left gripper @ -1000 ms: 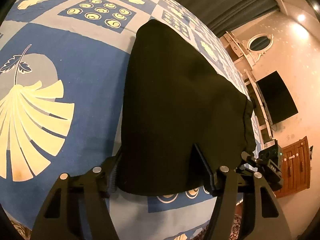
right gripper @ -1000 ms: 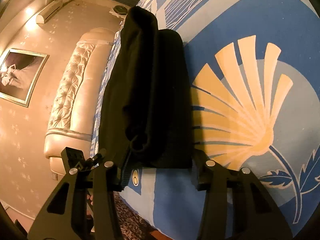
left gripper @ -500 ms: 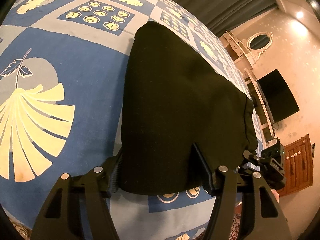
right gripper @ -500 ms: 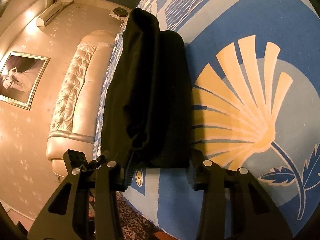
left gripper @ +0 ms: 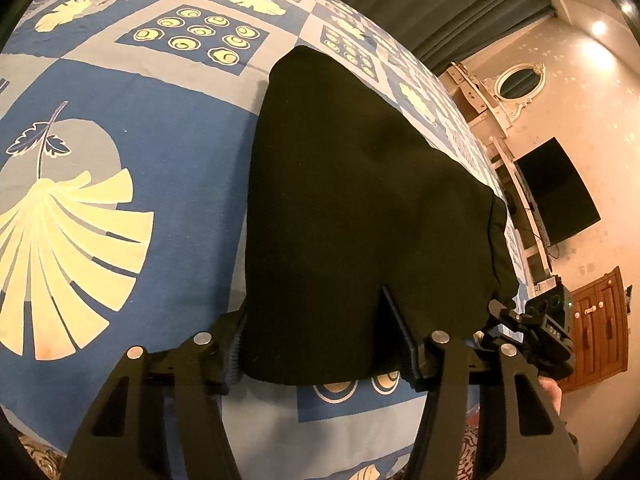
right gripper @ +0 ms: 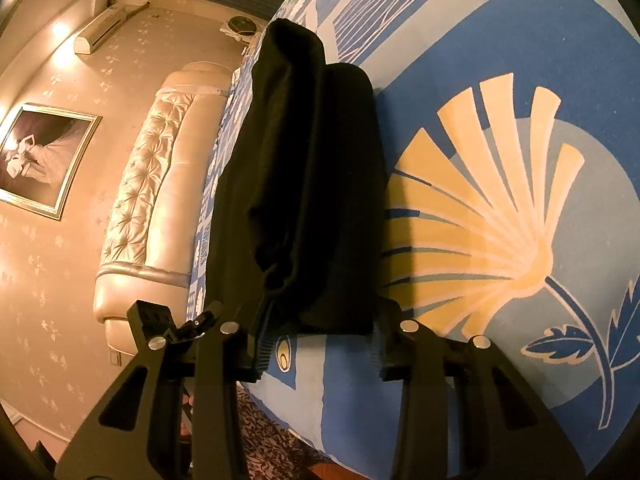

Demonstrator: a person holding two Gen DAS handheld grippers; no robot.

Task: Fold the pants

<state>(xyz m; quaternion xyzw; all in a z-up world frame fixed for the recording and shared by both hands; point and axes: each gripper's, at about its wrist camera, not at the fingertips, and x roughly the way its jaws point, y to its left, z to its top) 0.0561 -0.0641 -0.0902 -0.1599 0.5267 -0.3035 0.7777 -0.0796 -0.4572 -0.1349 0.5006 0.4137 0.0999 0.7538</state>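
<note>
The black pants [left gripper: 352,208] lie folded into a thick stack on the blue patterned bedspread [left gripper: 132,148]. My left gripper [left gripper: 320,336] is open, its fingers straddling the near edge of the stack. In the right wrist view the pants [right gripper: 312,184] show as a layered bundle with a bunched waistband on top. My right gripper [right gripper: 316,336] is open, its fingers either side of the bundle's near end. The fingertips are partly hidden by the cloth.
The bed's near edge [left gripper: 352,440] lies just below the left gripper, with a dark patterned carpet [right gripper: 272,436] beyond it. A tufted cream headboard [right gripper: 152,200] stands left of the pants. A wall TV [left gripper: 556,192] and wooden cabinet [left gripper: 600,324] are at right.
Both grippers have drawn back slightly from the pants, staying open. The pants have not moved.
</note>
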